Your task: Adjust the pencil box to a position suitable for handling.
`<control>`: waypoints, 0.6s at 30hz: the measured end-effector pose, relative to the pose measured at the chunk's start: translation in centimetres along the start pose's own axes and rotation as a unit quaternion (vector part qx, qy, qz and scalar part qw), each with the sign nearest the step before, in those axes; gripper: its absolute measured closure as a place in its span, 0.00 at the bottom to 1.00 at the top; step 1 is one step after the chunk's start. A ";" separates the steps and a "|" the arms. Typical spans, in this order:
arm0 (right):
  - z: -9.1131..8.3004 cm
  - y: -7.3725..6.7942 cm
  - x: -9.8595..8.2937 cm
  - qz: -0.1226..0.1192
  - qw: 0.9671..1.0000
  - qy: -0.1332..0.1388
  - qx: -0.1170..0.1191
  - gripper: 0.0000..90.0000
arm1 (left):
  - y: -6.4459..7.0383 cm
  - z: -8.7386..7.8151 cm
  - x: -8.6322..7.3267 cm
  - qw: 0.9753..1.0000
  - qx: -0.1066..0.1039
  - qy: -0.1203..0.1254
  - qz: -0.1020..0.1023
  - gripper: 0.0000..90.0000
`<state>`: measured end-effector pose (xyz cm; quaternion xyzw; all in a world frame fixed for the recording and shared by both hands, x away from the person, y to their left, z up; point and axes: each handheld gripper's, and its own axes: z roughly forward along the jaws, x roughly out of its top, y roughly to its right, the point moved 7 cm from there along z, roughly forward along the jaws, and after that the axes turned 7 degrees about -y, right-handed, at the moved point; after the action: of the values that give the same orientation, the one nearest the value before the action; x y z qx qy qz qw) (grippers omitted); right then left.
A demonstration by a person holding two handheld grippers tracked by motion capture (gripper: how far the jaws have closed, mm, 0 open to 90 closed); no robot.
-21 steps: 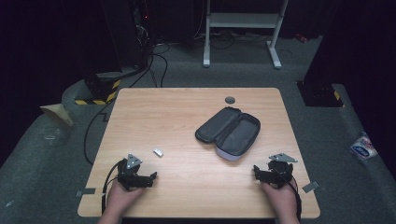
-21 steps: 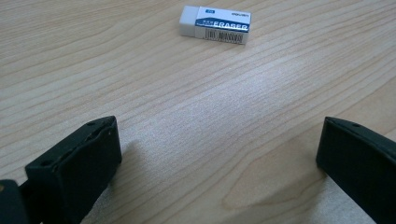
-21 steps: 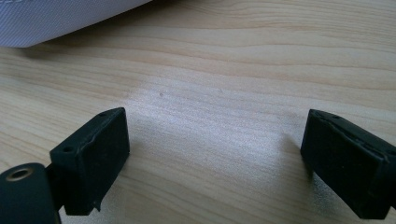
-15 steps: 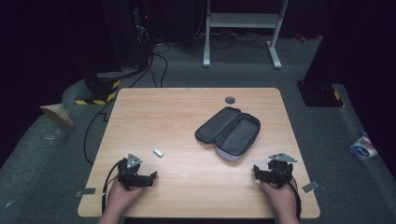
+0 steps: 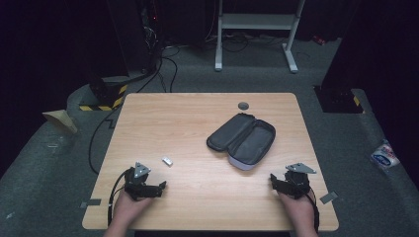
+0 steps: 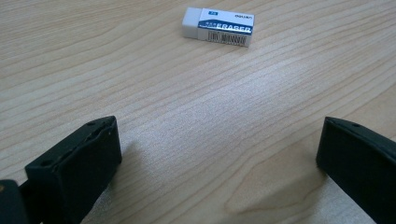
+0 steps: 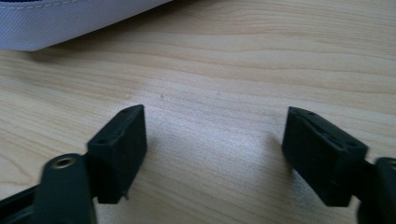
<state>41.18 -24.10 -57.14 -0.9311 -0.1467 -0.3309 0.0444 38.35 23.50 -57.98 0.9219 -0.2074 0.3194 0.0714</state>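
Left gripper (image 5: 160,186) and right gripper (image 5: 272,180) rest low on bench (image 5: 197,123), jaws wide apart, holding nothing. Eraser (image 6: 218,26) lies just ahead of left gripper; open pencil case (image 5: 242,139) near right.

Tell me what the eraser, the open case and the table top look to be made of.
Eraser: white rubber or vinyl block, matte, in a printed paper sleeve reading ERASER. Open case: dark woven fabric over what seems a stiff shell; its pale grey underside shows a fine textile weave and a stitched edge. Table top: light wood grain, smooth with a soft sheen, possibly laminate rather than solid wood.
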 end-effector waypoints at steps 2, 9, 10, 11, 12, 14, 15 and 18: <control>-0.4 0.1 0.1 0.003 1.000 0.011 0.007 0.30 | 0.0 0.0 0.0 1.000 0.001 0.000 0.000 0.00; -1.6 -0.7 0.9 -0.003 0.999 0.039 0.019 0.37 | 0.0 0.0 0.0 1.000 0.001 0.001 0.000 0.00; -1.7 -0.8 1.0 -0.002 0.999 0.042 0.022 0.38 | 0.0 0.0 0.0 1.000 0.001 0.001 0.000 0.00; -1.7 -0.8 1.0 -0.002 0.999 0.042 0.022 0.38 | 0.0 0.0 0.0 1.000 0.001 0.001 0.000 0.00; -2.0 -1.2 1.4 -0.006 0.999 0.047 0.024 0.39 | 0.0 0.0 0.0 1.000 0.002 0.000 0.000 0.01; -2.1 -1.3 1.5 -0.006 0.998 0.049 0.026 0.39 | 0.0 0.0 0.0 1.000 0.002 -0.001 0.001 0.01; -2.3 -1.6 1.7 -0.005 0.998 0.051 0.029 0.39 | 0.0 0.0 0.0 1.000 0.002 0.000 0.001 0.01; -2.6 -2.2 2.2 -0.008 0.998 0.056 0.036 0.40 | 0.0 0.0 0.0 1.000 0.002 -0.001 0.001 0.01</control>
<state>40.57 -21.97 -53.80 -0.9078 -0.1631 -0.3773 0.0830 38.31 23.50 -57.96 0.9221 -0.2083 0.3188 0.0691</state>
